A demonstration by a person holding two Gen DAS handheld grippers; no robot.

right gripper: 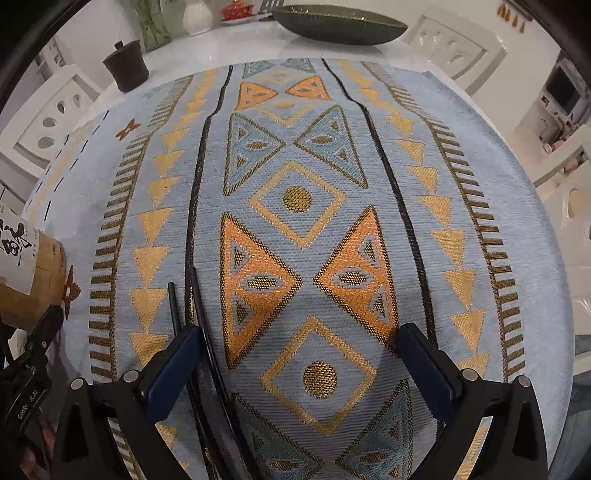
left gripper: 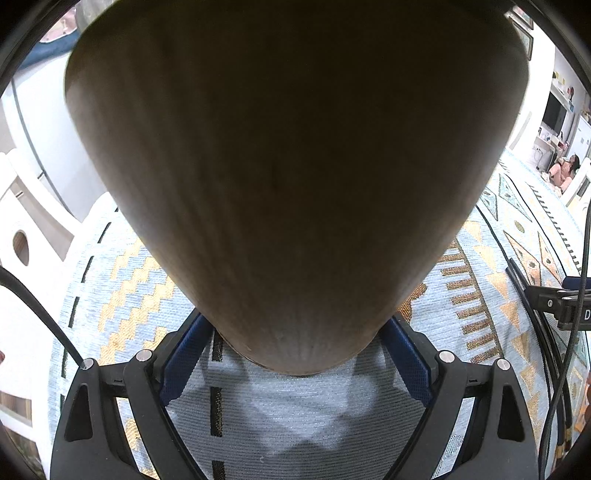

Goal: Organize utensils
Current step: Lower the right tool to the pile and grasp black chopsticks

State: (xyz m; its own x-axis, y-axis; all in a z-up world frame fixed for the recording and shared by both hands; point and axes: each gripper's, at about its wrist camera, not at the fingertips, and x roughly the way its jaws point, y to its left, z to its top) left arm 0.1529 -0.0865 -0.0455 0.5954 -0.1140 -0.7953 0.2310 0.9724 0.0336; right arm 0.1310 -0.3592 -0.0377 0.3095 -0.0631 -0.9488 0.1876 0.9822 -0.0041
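Left gripper (left gripper: pixel 295 354): fingers clamped on a wooden holder (left gripper: pixel 295 166), held above the patterned cloth (left gripper: pixel 110 288) and filling most of the left wrist view. Right gripper (right gripper: pixel 299 365): fingers spread wide, nothing between them. Black chopsticks (right gripper: pixel 195 314) lie on the cloth, touching the inner edge of its left finger. The tabletop (right gripper: pixel 236 44) beyond carries a dark bowl (right gripper: pixel 340 24) and a small lidded pot (right gripper: pixel 125 68).

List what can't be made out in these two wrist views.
- Left wrist view: the bamboo holder fills the frame; its mouth, its contents and the cloth behind it are hidden.
- Right wrist view: the holder is cut off by the left edge; its label is partial.
- Right wrist view: the black chopsticks run under the right gripper and off the bottom; lower ends unseen.
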